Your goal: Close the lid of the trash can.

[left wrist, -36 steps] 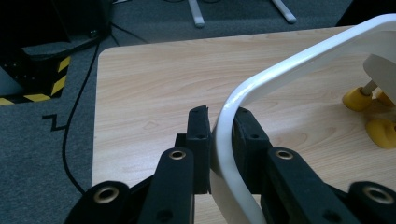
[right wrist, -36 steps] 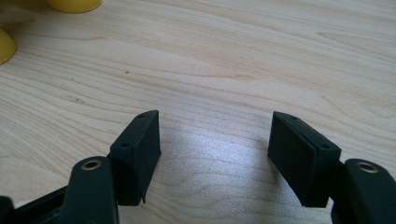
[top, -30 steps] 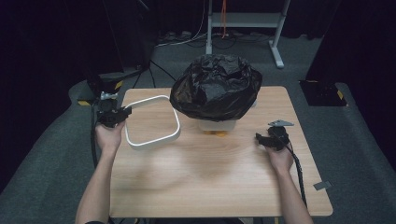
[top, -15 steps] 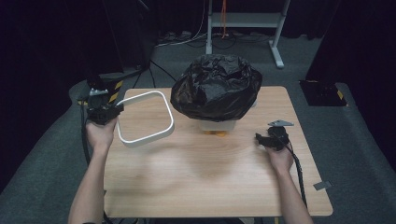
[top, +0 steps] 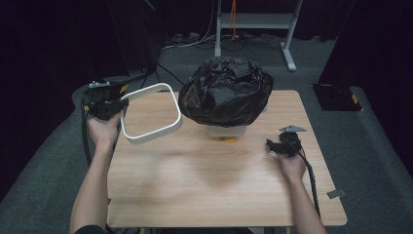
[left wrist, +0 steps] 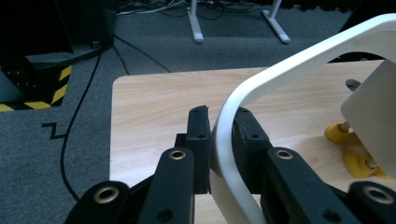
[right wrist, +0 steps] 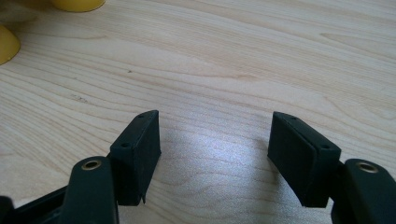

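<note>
Since a second ago the white frame (top: pixel 150 114) has travelled left, off toward the table's left far corner, and the left gripper (top: pixel 108 104) carrying it now sits at or just past that edge; the right gripper (top: pixel 281 145) has not moved. In shape the frame is a rounded-square loop of white band, open through the middle, and it is held tilted, its far side overhanging the wooden table (top: pixel 224 195). In the left gripper view both black jaws are pressed onto the band of the white frame (left wrist: pixel 243 98), one on each face, so the frame is pinched between them. Just right of the frame stands a pale bin (top: pixel 229 130) draped in a crumpled black bag (top: pixel 225 90), with small yellow wheels (top: pixel 225 140) under its base; the same yellow wheels (left wrist: pixel 348 149) show beside the pale wall in the left gripper view. Farther right of the frame, beyond the bin, the right gripper rests low over the tabletop in the person's hand. Its jaws stand spread wide in the right gripper view, with bare wood (right wrist: pixel 219 70) between them.
</note>
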`<state>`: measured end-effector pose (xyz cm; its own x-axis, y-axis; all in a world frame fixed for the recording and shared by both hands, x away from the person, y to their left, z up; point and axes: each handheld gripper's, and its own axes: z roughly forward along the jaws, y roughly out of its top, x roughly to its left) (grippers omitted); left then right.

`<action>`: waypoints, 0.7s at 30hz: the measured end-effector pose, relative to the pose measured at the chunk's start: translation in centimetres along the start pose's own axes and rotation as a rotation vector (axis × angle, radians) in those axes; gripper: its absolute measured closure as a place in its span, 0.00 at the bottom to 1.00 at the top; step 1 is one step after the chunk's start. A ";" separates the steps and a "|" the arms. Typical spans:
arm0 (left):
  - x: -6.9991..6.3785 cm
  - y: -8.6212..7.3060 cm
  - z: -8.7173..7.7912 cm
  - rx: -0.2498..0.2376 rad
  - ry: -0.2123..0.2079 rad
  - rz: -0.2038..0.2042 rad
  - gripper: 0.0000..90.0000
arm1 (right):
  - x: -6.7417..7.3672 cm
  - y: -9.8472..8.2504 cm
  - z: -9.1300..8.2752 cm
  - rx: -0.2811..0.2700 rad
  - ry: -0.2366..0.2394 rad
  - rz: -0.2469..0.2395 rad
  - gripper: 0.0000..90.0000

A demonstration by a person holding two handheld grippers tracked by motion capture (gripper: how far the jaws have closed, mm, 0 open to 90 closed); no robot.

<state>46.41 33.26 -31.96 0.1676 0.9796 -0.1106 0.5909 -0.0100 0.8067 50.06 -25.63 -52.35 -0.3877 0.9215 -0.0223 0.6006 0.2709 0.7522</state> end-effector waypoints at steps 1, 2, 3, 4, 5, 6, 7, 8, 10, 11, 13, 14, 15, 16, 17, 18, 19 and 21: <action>-0.2 0.2 0.0 -0.002 -0.001 0.007 0.87 | 0.0 0.0 0.0 0.000 0.000 0.000 0.38; -0.4 0.4 0.0 -0.006 -0.006 0.007 0.87 | 0.0 0.0 0.0 0.000 0.000 0.000 0.38; -0.5 0.7 0.0 -0.005 -0.010 0.010 0.87 | 0.0 0.0 0.0 0.000 0.001 0.000 0.38; -0.7 0.9 0.0 -0.005 -0.005 0.017 0.87 | 0.0 0.0 0.0 0.000 0.001 0.000 0.38; -0.8 1.2 0.0 -0.005 0.000 0.024 0.87 | 0.0 0.0 0.0 0.000 0.000 0.000 0.38; -0.9 1.4 0.0 -0.005 0.003 0.031 0.87 | 0.0 0.0 0.0 0.000 0.000 0.001 0.38; -1.1 1.7 0.0 -0.004 0.004 0.038 0.87 | 0.0 0.0 0.0 0.000 0.000 0.000 0.38; -1.2 2.1 0.0 -0.002 0.003 0.041 0.87 | 0.0 0.0 0.0 0.000 -0.001 0.000 0.38; -1.2 2.5 -0.1 -0.008 -0.002 0.034 0.87 | 0.0 0.0 0.0 0.002 -0.003 0.000 0.38; -1.3 2.6 -0.1 -0.012 -0.009 0.028 0.87 | 0.0 0.0 0.0 0.001 -0.002 0.000 0.38; -1.3 2.8 -0.1 -0.014 -0.018 0.019 0.87 | 0.0 0.0 0.0 0.000 -0.001 0.001 0.38; -1.4 2.9 -0.1 -0.013 -0.010 0.019 0.87 | 0.0 0.0 0.0 0.000 -0.002 0.001 0.38; -1.4 3.0 -0.2 -0.012 -0.003 0.023 0.87 | 0.0 0.0 0.0 0.002 -0.002 0.000 0.38; -1.4 3.1 -0.2 -0.014 -0.007 0.020 0.87 | 0.0 0.0 0.0 0.000 -0.002 0.000 0.38; -1.4 3.2 -0.2 -0.013 -0.009 0.020 0.87 | 0.0 0.0 0.0 0.001 -0.002 -0.001 0.38; -1.4 3.4 -0.3 -0.015 -0.014 0.018 0.87 | 0.0 0.0 0.0 0.002 -0.002 0.000 0.38; -1.4 3.6 -0.5 -0.019 -0.015 0.019 0.87 | 0.0 0.0 0.0 0.001 -0.001 0.000 0.38; -1.3 3.9 -0.6 -0.026 -0.021 0.014 0.87 | 0.0 0.0 0.0 0.002 -0.003 -0.001 0.38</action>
<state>47.97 32.05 -28.34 0.1921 0.9751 -0.1112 0.5676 -0.0180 0.8231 50.03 -25.60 -52.33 -0.3858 0.9222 -0.0249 0.6017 0.2720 0.7510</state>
